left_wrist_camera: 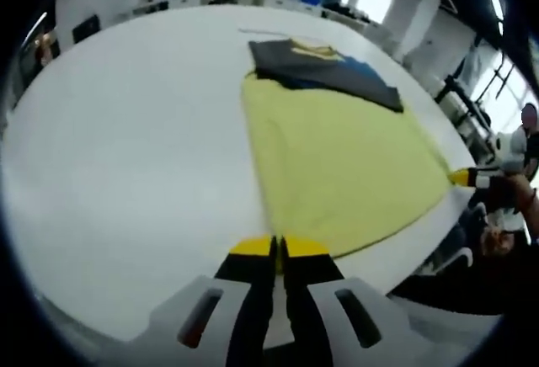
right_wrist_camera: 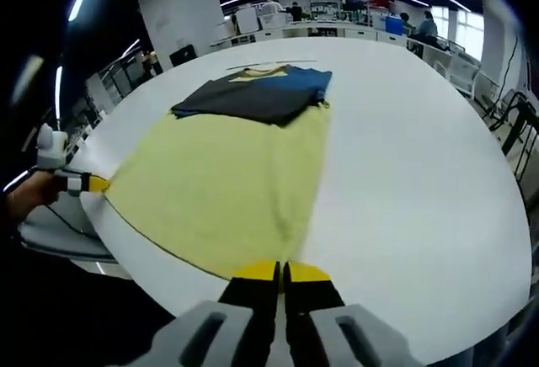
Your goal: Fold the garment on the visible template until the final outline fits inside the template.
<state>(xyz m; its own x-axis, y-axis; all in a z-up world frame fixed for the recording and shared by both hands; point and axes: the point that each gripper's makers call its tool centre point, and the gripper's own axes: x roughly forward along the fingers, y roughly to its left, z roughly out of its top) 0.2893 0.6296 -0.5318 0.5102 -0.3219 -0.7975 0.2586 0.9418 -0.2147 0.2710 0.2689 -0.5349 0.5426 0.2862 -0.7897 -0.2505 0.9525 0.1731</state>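
A broad white table (left_wrist_camera: 126,173) carries everything, running from the near edge under the jaws out to a far edge in both the left gripper view and the right gripper view (right_wrist_camera: 421,173). A yellow garment (left_wrist_camera: 337,165) lies flat on it, its near hem just ahead of the jaw tips in each view (right_wrist_camera: 227,190). In the left gripper view it spreads to the right of the jaws; in the right gripper view, to their left. Farther out from the jaws, a dark folded garment (left_wrist_camera: 328,68) with blue and yellow patches overlaps the yellow one's far end (right_wrist_camera: 253,93).
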